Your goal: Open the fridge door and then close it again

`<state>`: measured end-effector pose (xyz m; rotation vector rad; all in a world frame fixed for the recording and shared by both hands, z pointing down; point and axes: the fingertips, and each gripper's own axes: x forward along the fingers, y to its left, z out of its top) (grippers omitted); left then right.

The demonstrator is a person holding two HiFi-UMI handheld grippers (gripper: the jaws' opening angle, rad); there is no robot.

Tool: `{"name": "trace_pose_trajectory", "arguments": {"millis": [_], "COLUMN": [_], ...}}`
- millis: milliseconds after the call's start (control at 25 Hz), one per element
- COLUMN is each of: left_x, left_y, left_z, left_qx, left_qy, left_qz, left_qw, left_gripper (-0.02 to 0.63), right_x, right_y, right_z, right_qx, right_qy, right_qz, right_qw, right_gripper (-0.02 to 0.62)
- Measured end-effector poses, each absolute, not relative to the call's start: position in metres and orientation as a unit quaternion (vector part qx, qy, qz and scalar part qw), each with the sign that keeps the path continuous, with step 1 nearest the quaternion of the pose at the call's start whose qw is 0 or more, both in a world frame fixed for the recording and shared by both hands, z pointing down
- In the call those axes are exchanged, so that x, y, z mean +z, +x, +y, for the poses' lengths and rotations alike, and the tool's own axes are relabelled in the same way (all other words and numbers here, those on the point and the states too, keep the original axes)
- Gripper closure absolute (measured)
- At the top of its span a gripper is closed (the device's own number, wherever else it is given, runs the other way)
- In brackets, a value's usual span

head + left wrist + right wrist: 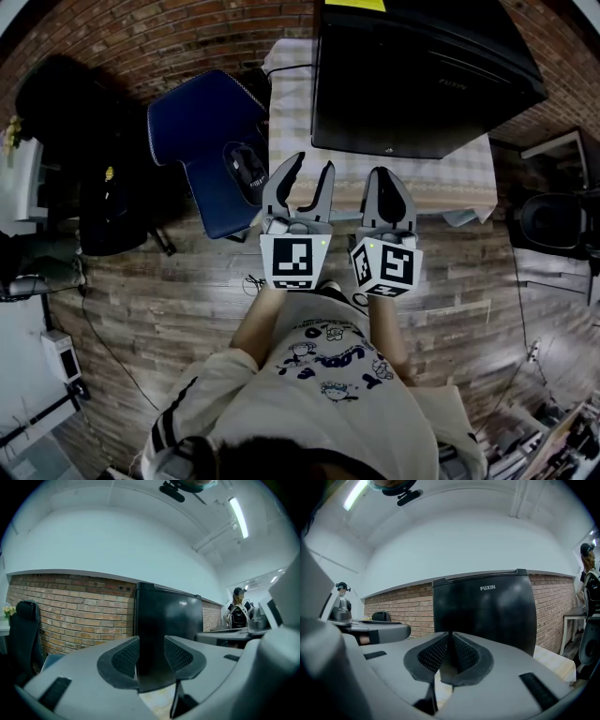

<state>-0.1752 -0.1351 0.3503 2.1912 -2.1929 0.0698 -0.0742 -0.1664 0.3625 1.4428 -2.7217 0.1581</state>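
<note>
Hovering empty, left gripper (313, 165) parted, right gripper (387, 178) closed: either could slip off the upper-frame fridge (422, 75) door's smooth edge.

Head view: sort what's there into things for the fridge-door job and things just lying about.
For the job:
fridge, door shut
left gripper, jaws open
right gripper, jaws shut

Lying about:
blue chair
checked tablecloth under the fridge
brick wall

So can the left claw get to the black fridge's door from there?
Probably yes. The open left claw points at the closed door of the black mini fridge, and nothing stands between them.
</note>
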Motion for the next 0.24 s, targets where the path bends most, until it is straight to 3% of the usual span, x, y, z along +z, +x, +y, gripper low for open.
{"name": "trace_pose_trajectory", "arguments": {"millis": [240], "left_x": [0.349], "left_y": [-0.1731], "left_z": [-0.1356], "left_qx": [0.02], "left_qy": [0.705], "left_qz": [-0.709], "left_qw": [0.017], "left_gripper": [0.431], "right_x": [0.362], "right_y": [-0.0723], "right_z": [-0.1669], "right_qx": [0.052], "right_qy": [0.467], "right_qz": [-0.882], "right_qw": [0.028], "right_gripper": [0.552]}}
